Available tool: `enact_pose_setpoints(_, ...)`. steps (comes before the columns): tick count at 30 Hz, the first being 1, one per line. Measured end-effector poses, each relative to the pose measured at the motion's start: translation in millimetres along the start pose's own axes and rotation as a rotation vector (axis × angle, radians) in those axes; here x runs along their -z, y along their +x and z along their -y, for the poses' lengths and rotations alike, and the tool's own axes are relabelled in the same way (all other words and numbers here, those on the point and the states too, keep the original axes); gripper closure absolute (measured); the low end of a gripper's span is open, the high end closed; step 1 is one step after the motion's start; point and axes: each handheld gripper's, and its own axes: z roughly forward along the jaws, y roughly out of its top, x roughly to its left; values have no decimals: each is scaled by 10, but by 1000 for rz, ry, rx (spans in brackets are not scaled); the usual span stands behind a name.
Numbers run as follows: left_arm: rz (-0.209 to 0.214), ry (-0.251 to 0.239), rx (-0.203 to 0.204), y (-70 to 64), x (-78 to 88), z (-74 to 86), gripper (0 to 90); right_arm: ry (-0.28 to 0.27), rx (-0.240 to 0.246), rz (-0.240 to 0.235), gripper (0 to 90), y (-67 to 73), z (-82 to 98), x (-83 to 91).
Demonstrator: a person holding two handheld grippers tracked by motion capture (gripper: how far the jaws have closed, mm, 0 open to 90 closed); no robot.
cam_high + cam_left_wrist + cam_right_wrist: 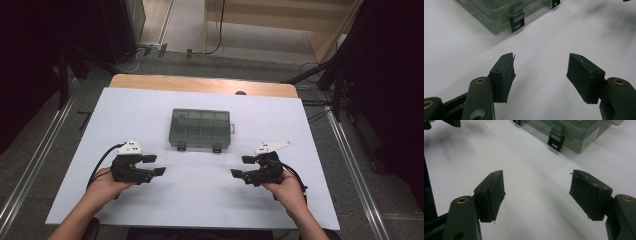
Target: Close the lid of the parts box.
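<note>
We find the green-tinted compartment box (pixel 201 128) lying shut mid-table on the white sheet (pixel 150 205), its two latches (pixel 517 23) facing us. Nearer us than the box, left gripper (pixel 155 165) and right gripper (pixel 241 166) flank it — both spread wide, holding nothing, likely lined up for those latches. Its contents are too dim to read.

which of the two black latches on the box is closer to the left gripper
The left-hand latch on the box's near side, as the high view shows it; the other latch lies nearer the right gripper.
</note>
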Motion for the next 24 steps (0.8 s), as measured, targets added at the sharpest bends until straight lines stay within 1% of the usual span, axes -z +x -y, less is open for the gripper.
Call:
enact_pose_setpoints(1, 1, 2, -1, -1, 6, 10, 381, -3, -1, 0, 291, 5, 12, 14)
enact_pose_setpoints(3, 5, 6, 1, -1, 13, 29, 323, -10, 6, -1, 289, 10, 42, 49)
enact_pose_setpoints(5, 2, 13, -1, -6, 26, 50, 323, -10, 8, -1, 285, 16, 65, 76)
enact_pose_setpoints(15, -5, 9, 3, 5, 107, 148, 323, -11, 15, 2, 274, -13, 109, 126)
enact_pose_setpoints(17, -10, 12, -2, 12, 118, 155, 323, -10, 14, 2, 274, -23, 114, 127)
enact_pose_setpoints(19, -7, 6, 4, 25, 120, 153, 323, -7, 20, 7, 274, -31, 116, 122)
enact_pose_setpoints(24, -12, 7, 4, 37, 119, 158, 323, -2, 31, 12, 274, -61, 135, 119)
